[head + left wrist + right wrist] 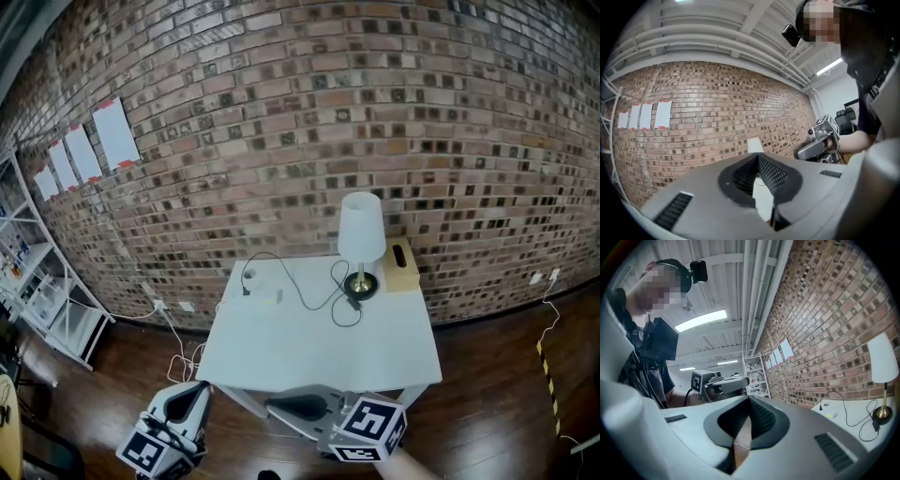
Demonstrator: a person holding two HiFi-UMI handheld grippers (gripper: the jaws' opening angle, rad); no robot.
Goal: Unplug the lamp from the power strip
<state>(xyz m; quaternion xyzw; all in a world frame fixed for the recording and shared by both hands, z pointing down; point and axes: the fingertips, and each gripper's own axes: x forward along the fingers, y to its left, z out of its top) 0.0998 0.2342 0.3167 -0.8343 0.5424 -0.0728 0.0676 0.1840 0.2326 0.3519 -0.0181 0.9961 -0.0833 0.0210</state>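
A lamp (361, 236) with a white shade and brass base stands at the back right of the white table (309, 352). Its black cord (305, 291) loops left to a black plug (247, 289) standing in a white power strip (262, 281) that barely shows against the tabletop. Both grippers hang in front of the table's near edge, well short of the plug. My left gripper (199, 389) is shut and empty, and so is my right gripper (281, 408). In the right gripper view the lamp (883, 364) and plug (821, 405) lie far right of the shut right gripper (750, 399).
A tan box (400, 267) sits beside the lamp against the brick wall (281, 112). White shelving (37, 281) stands at the left. Cables and wall outlets run along the wooden floor (497, 394) on both sides of the table.
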